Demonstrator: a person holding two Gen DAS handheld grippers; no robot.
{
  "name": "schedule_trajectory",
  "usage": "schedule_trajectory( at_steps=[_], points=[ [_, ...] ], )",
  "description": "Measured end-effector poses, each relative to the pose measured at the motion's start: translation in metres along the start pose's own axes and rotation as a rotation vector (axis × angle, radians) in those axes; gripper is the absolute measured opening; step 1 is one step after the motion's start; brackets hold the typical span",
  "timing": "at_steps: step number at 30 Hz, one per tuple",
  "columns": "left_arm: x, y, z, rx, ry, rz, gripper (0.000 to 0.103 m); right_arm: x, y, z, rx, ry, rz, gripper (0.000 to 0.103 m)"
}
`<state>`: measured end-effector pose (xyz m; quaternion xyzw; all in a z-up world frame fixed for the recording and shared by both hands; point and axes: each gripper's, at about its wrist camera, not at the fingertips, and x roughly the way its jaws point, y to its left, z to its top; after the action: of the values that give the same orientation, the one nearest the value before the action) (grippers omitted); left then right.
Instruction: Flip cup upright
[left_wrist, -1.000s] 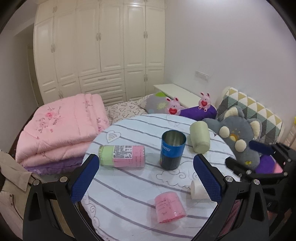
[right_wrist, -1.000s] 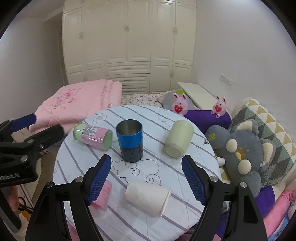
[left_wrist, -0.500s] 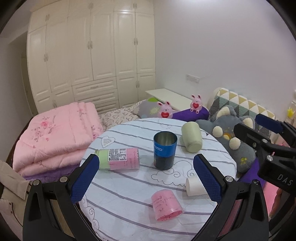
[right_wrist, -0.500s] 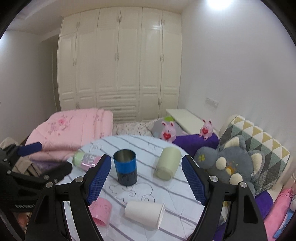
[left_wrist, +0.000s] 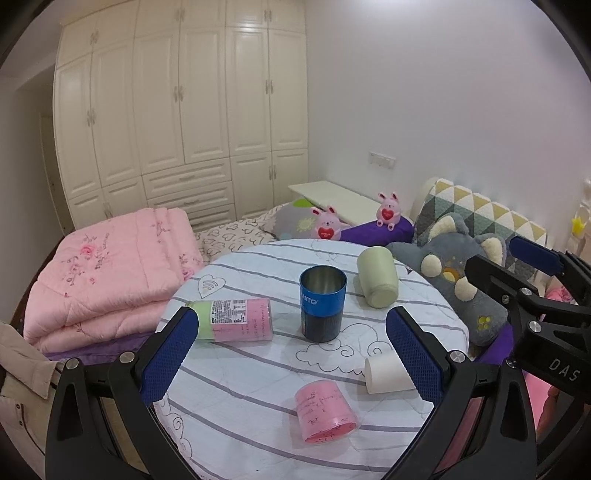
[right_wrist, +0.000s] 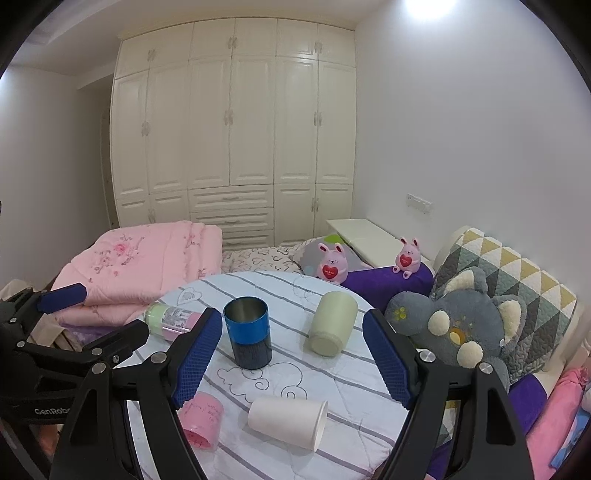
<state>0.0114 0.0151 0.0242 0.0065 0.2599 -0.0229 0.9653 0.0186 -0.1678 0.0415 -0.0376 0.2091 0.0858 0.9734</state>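
A: Left wrist view: left gripper (left_wrist: 291, 354) wide open, nothing held, above the round table (left_wrist: 258, 413). Blue cup (left_wrist: 323, 303) standing upright mid-table.

B: Right gripper (right_wrist: 286, 362)?

A: Also spread wide, empty. Green cup (right_wrist: 332, 323), white cup (right_wrist: 288, 421), pink cup (left_wrist: 327, 411) and the bottle (left_wrist: 236, 321) all lie on their sides, apart from each other.

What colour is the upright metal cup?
Blue upper band over a dark lower half, clearest in the left wrist view.
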Motion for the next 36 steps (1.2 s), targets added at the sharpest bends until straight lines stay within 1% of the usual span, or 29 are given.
schedule_trajectory(
  at_steps=[13, 19, 24, 29, 36],
  points=[
    [-0.002, -0.002, 0.001, -0.001, -0.015, 0.002, 0.103, -0.005, -0.006, -0.003, 0.016, -0.030, -0.014, 0.080],
    [-0.008, -0.003, 0.002, -0.015, -0.068, 0.003, 0.103, -0.009, -0.009, -0.003, 0.026, -0.065, -0.021, 0.080],
    [-0.009, -0.003, 0.003, -0.027, -0.089, 0.008, 0.103, -0.012, -0.010, -0.003, 0.028, -0.095, -0.033, 0.080],
    [-0.010, -0.006, 0.004, -0.030, -0.104, 0.008, 0.103, -0.011, -0.011, -0.003, 0.028, -0.100, -0.031, 0.080],
    [-0.008, -0.009, 0.004, -0.029, -0.103, 0.014, 0.103, -0.010, -0.009, -0.004, 0.022, -0.099, -0.030, 0.080]
  ],
)
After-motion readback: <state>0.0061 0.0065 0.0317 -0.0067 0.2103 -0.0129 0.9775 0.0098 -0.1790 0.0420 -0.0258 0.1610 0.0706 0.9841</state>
